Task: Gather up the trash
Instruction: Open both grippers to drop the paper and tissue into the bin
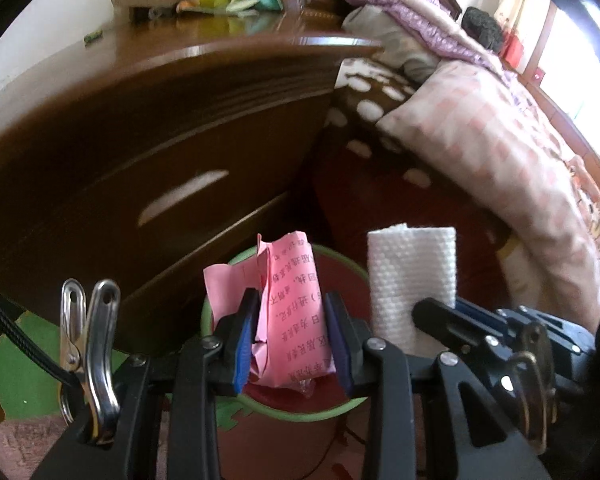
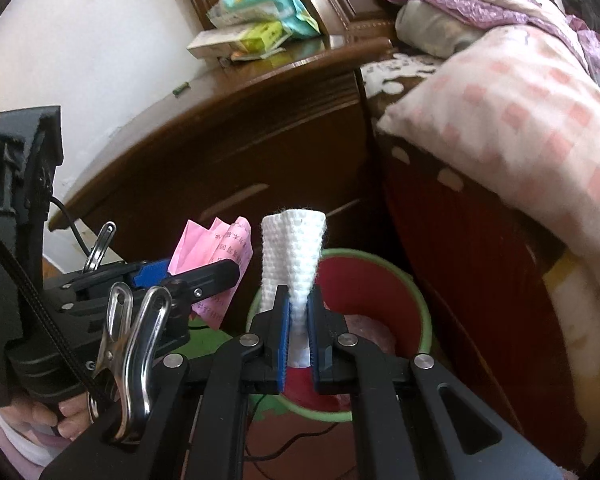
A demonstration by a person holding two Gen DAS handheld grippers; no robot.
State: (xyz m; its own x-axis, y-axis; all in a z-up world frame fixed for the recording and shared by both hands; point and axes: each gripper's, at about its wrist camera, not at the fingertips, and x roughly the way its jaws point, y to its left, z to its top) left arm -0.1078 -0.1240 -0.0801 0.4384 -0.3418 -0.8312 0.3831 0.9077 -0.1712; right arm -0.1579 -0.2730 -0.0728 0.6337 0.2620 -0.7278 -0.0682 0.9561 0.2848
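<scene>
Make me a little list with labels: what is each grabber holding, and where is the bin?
left gripper: fingers shut on the pink paper, crumpled, with printed text
right gripper: fingers shut on the white tissue, folded
trash bin: red inside, green rim, on the floor below both grippers
beside the bin: wooden nightstand and a bed
state: both pieces held above the bin, not yet dropped

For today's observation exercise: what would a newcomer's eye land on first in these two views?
The pink printed paper, pinched in the left hand-held gripper, and the white tissue, clamped in the right hand-held gripper. Both hang above a red bin with a green rim standing between a dark wooden cabinet and the bed.
</scene>
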